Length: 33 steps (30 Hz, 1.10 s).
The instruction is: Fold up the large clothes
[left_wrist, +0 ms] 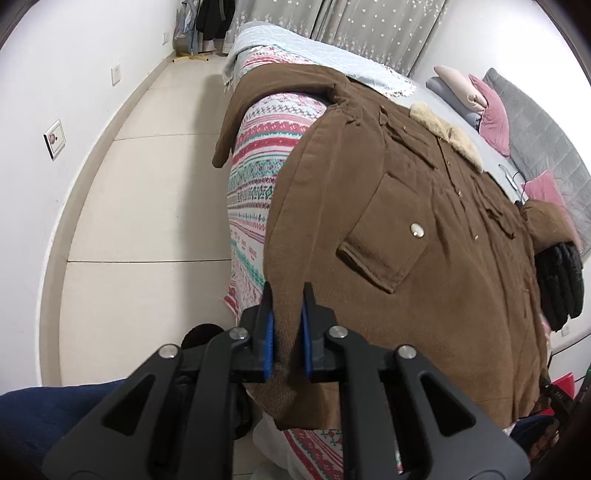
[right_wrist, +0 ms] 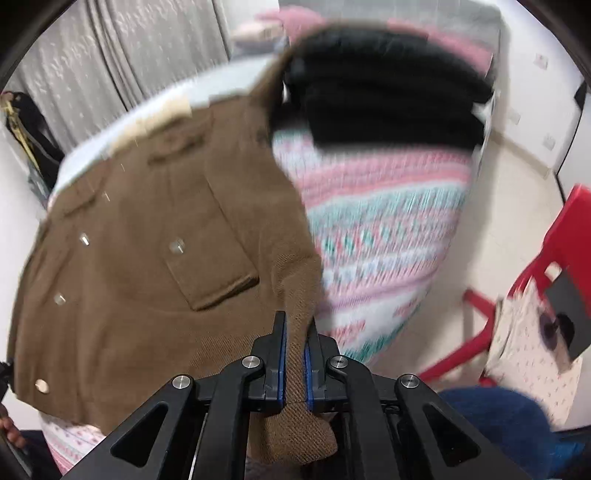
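Note:
A large brown coat (left_wrist: 424,229) with a tan fur collar (left_wrist: 448,138), flap pockets and metal snaps lies spread over a bed. My left gripper (left_wrist: 288,295) is shut on the coat's bottom hem at its left corner. My right gripper (right_wrist: 296,325) is shut on the hem at the coat's (right_wrist: 147,236) right corner. The right wrist view is blurred by motion. A black quilted lining (right_wrist: 384,99) shows at the coat's right sleeve, and in the left wrist view (left_wrist: 561,284) too.
The bed has a pink and teal patterned cover (left_wrist: 258,158) and pink pillows (left_wrist: 491,114) at its head. Tiled floor (left_wrist: 147,206) runs along the left side. A red chair (right_wrist: 554,258) with a printed bag stands at the right. Curtains (left_wrist: 369,26) hang behind.

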Each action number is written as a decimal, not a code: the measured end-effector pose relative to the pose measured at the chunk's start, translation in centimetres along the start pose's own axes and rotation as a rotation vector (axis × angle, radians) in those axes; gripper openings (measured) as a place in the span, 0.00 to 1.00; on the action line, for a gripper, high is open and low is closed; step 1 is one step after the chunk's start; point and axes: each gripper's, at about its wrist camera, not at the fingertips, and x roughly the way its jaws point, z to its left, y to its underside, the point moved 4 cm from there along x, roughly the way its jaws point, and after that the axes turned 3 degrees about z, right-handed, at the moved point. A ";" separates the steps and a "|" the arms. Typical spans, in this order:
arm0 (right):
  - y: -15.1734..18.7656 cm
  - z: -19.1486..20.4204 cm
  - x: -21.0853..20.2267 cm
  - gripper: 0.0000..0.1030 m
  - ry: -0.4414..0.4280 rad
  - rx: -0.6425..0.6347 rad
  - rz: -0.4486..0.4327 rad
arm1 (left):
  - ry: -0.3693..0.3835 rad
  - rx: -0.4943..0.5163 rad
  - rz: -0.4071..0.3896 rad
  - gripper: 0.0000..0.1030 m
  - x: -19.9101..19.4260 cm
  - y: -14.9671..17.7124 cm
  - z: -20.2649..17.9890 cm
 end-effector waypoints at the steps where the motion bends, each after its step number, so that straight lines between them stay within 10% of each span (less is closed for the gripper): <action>1: -0.3 0.0 -0.3 0.09 -0.001 -0.003 -0.004 | 0.004 -0.018 -0.003 0.28 -0.4 -0.3 0.3; 6: -3.4 1.5 -4.6 0.29 0.131 -0.118 -0.164 | 0.057 -0.093 -0.095 0.65 -3.8 -3.8 1.2; 8: -5.5 3.4 -6.3 0.58 0.118 -0.178 -0.235 | 0.108 -0.122 -0.085 0.67 -4.2 -6.0 1.0; 20: -15.6 19.5 -3.0 0.67 -0.163 -0.532 -0.251 | 0.329 -0.446 -0.014 0.68 5.1 -20.5 3.6; 25: -15.0 22.3 1.9 0.67 -0.185 -0.550 -0.203 | 0.484 -0.739 0.070 0.68 14.5 -20.9 9.1; 33: -14.4 22.7 6.2 0.68 -0.135 -0.573 -0.175 | 0.651 -0.931 0.052 0.68 23.2 -19.4 12.7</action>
